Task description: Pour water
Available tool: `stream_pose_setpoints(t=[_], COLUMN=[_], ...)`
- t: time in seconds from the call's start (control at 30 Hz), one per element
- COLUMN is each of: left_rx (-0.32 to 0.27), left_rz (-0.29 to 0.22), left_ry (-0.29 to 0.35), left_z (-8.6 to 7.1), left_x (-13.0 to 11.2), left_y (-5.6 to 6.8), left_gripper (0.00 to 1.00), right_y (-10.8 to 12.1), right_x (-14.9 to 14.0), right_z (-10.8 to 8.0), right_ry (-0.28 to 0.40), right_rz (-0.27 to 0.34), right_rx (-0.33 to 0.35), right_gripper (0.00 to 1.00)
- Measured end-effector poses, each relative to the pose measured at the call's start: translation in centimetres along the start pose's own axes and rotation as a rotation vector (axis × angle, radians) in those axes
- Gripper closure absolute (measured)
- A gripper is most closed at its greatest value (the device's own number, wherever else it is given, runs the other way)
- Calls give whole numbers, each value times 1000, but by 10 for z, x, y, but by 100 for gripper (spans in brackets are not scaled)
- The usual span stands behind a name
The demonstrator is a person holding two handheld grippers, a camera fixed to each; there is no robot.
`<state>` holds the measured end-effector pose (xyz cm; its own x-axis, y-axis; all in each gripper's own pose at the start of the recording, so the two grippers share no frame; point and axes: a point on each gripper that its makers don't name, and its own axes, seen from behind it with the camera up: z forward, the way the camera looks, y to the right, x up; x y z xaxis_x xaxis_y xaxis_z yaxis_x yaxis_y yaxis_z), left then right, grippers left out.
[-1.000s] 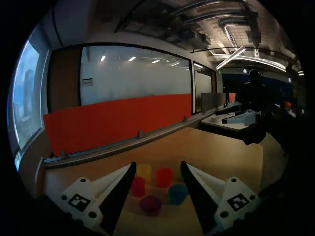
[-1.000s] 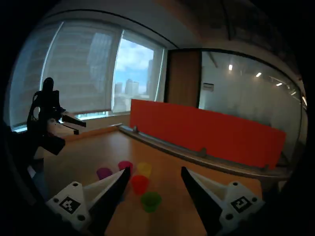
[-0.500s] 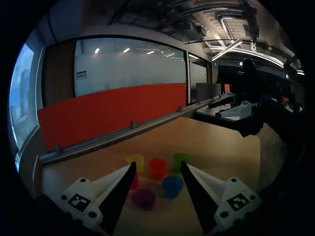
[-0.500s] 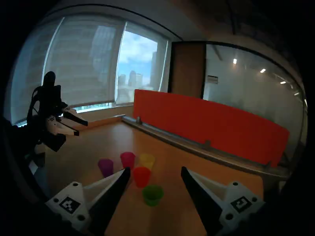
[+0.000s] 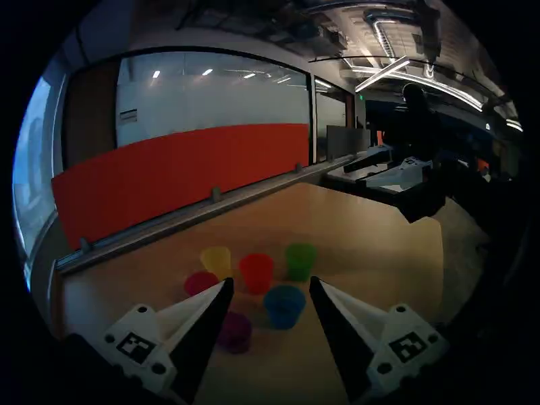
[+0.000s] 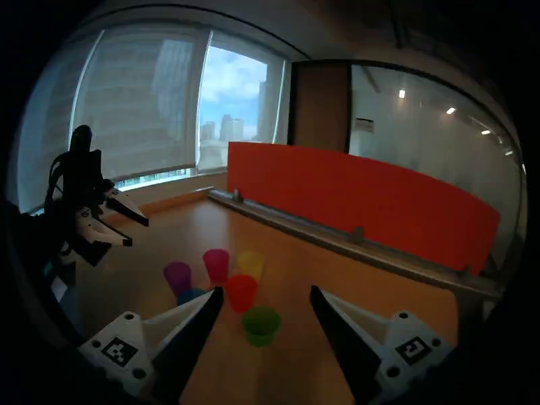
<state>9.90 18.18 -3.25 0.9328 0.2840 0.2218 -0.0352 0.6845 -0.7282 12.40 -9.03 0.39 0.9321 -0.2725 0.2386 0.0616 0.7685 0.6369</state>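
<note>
Blue cup (image 5: 284, 307), just ahead, between spread left tongs (image 5: 270, 281)

2 converging views, low over table (image 5: 378, 236), both facing cups (image 5: 256, 271)

Glossy plastic cups (image 5: 256, 272) (smooth wooden table (image 5: 368, 236))

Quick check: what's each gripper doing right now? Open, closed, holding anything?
Left gripper: open, fingers apart, holding nothing.
Right gripper: open, fingers apart, holding nothing.
</note>
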Motion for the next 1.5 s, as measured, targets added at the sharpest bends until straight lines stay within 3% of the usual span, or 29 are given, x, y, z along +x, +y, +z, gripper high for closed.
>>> stream_pose_setpoints(t=[0.57, 1.27, 1.5], left_rx=[-49, -40, -28], left_rz=[6, 25, 22], left_ry=[-82, -212, -258], left_z=[40, 80, 96], left_x=[-44, -95, -110], left_y=[22, 28, 23], left_gripper=[17, 17, 17], right_y=[3, 11, 14], right_x=[-29, -51, -54], right_z=[27, 48, 51], right_ry=[-46, -69, -75], right_rz=[-18, -3, -4], right_rx=[22, 36, 35], right_gripper=[0, 0, 0])
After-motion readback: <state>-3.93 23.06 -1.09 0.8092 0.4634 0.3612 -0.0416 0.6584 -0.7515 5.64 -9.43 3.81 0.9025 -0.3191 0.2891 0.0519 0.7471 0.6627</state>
